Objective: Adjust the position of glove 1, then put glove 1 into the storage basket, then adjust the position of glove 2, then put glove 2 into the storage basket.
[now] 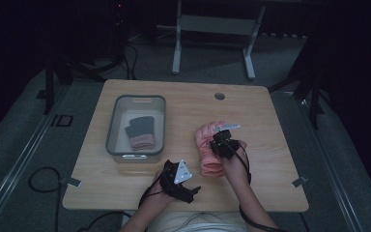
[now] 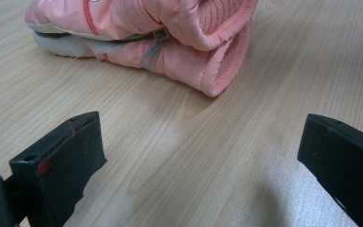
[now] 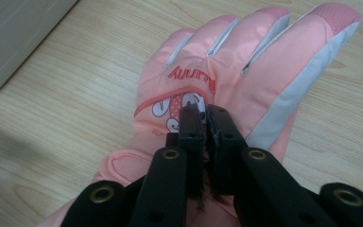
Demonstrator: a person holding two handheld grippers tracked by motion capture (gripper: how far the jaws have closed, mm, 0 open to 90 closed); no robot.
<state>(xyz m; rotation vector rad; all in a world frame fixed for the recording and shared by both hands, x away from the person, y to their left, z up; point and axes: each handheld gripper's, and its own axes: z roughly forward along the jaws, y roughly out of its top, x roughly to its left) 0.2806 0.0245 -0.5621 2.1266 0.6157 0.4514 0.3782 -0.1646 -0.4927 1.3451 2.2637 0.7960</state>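
Pink ski glove [image 1: 210, 147], padded, white side panels; right of centre in the high view, on bare tabletop [image 1: 265, 121], well clear of every table edge, open wood on all sides. Right gripper [image 1: 223, 140]: atop the glove's back, jaws pressed together on its fabric, pinching a fold just below the cartoon print as seen in the right gripper view [image 3: 207, 124]. Lettering on glove [image 3: 246, 56]: red embroidered word, upside down in that view, ending in "unny"; first letter not legible. Left gripper [image 1: 189, 189]: lower centre of high view, near the front table edge, jaws spread wide and empty, glove cuff [image 2: 217, 47] at upper centre of its own view, apart from both jaws. Clear plastic bin [image 1: 136, 153]: centre left, well apart from glove, containing dark and pink folded items [image 1: 140, 132]. Cable hole [image 1: 219, 96]: upper centre of tabletop.
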